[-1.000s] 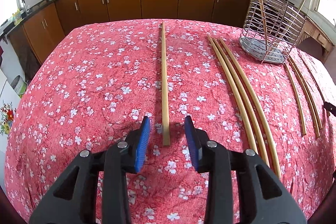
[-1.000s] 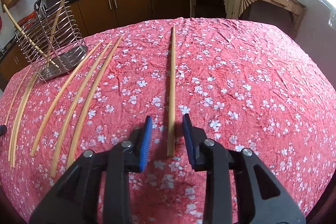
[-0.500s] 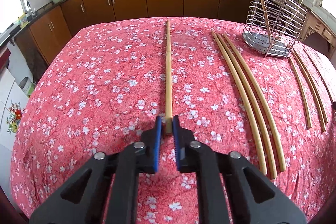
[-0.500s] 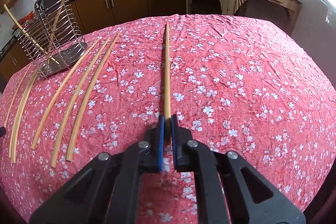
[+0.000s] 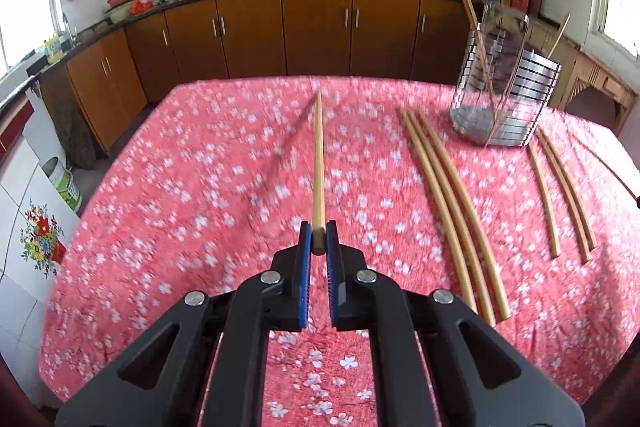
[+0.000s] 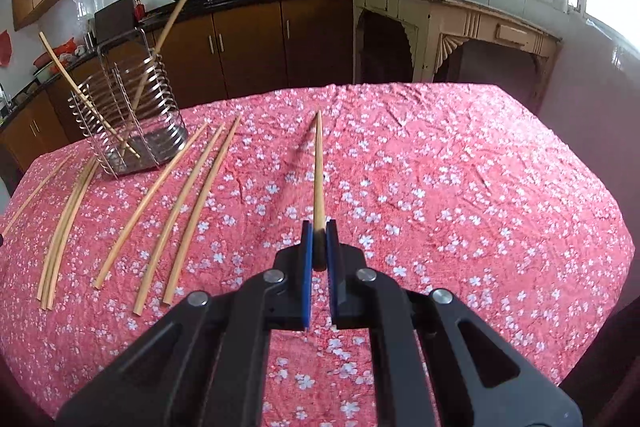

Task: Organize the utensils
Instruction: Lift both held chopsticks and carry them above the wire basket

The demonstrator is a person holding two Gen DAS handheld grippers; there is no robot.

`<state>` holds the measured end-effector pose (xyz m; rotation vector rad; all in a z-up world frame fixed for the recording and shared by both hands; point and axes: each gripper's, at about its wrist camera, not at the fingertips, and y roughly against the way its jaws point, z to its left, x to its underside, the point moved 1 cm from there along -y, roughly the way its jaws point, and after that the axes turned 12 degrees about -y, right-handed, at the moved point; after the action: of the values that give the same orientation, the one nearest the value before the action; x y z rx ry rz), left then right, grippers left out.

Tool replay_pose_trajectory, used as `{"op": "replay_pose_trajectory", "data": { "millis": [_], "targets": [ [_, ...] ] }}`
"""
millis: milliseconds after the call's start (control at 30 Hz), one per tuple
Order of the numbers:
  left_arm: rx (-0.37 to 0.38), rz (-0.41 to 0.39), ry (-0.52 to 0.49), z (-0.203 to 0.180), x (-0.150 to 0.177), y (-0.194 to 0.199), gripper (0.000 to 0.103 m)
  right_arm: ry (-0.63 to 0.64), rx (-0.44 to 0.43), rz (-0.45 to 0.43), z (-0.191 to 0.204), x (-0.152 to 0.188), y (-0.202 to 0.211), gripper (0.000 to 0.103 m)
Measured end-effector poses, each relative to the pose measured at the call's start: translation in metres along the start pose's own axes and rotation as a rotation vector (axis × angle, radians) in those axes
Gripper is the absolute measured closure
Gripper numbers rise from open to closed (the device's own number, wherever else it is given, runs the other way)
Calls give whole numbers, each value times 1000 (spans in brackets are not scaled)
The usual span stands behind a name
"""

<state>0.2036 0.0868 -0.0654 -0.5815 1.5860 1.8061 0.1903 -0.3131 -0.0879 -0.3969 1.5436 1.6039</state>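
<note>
While each gripper's blue pads close on the near end of a chopstick, we see the left gripper [image 5: 319, 241] holding one chopstick [image 5: 318, 163] and the right gripper [image 6: 319, 243] holding another chopstick [image 6: 318, 171], both raised off the floral tablecloth [image 5: 200, 187] and pointing away from the cameras. On the cloth we count three long chopsticks [image 5: 452, 203] side by side between the two grippers and, nearer the wire rack [image 5: 500, 87], three thinner sticks [image 5: 560, 187]. Two more chopsticks [image 6: 120, 75] lean inside the rack. A second ago, both grippers stood open around sticks lying flat; now both are clamped and the sticks are lifted.
</note>
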Motion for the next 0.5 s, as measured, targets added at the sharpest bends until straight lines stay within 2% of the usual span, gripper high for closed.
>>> {"op": "replay_pose_trajectory", "data": {
  "millis": [233, 500],
  "targets": [
    [-45, -161, 37, 22, -33, 41, 96, 14, -40, -129, 9, -29, 38, 96],
    [-66, -240, 77, 32, -53, 56, 96, -3, -91, -202, 12, -56, 54, 96]
  ]
}}
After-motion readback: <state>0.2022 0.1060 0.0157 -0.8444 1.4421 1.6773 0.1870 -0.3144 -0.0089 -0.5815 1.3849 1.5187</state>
